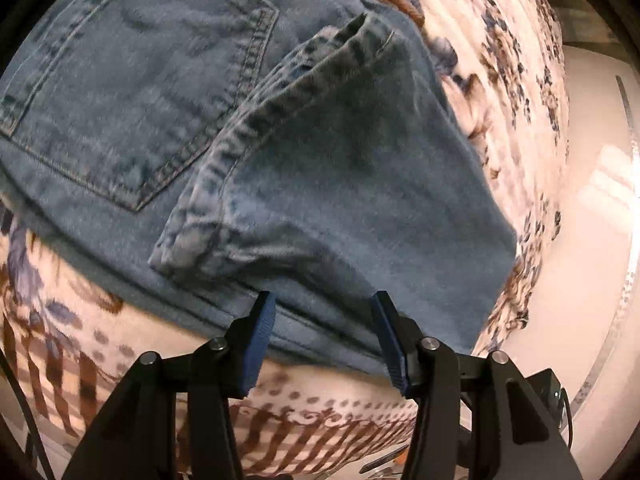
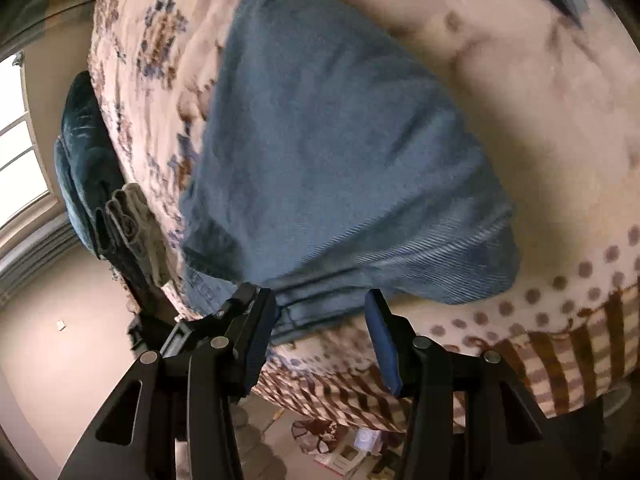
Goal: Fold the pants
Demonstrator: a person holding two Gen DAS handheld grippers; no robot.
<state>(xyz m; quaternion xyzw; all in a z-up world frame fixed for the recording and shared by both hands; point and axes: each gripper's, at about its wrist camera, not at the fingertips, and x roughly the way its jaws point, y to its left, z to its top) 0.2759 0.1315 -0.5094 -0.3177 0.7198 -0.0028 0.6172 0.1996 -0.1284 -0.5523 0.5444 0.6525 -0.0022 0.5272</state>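
Blue jeans point(image 1: 280, 168) lie folded on a floral blanket point(image 1: 500, 80). In the left wrist view a back pocket point(image 1: 132, 92) shows at the upper left, and the leg hems point(image 1: 256, 136) lie folded over onto the seat. My left gripper point(image 1: 323, 334) is open and empty, its blue pads at the near folded edge of the jeans. In the right wrist view the jeans point(image 2: 340, 152) show as a folded bundle. My right gripper point(image 2: 320, 330) is open and empty at the bundle's near edge.
The blanket's striped and dotted border point(image 2: 560, 320) hangs over the bed edge. A teal cushion point(image 2: 80, 160) and folded grey clothes point(image 2: 136, 232) sit at the left side of the bed. Items lie on the floor point(image 2: 344, 448) below. A pale wall point(image 1: 580, 220) is on the right.
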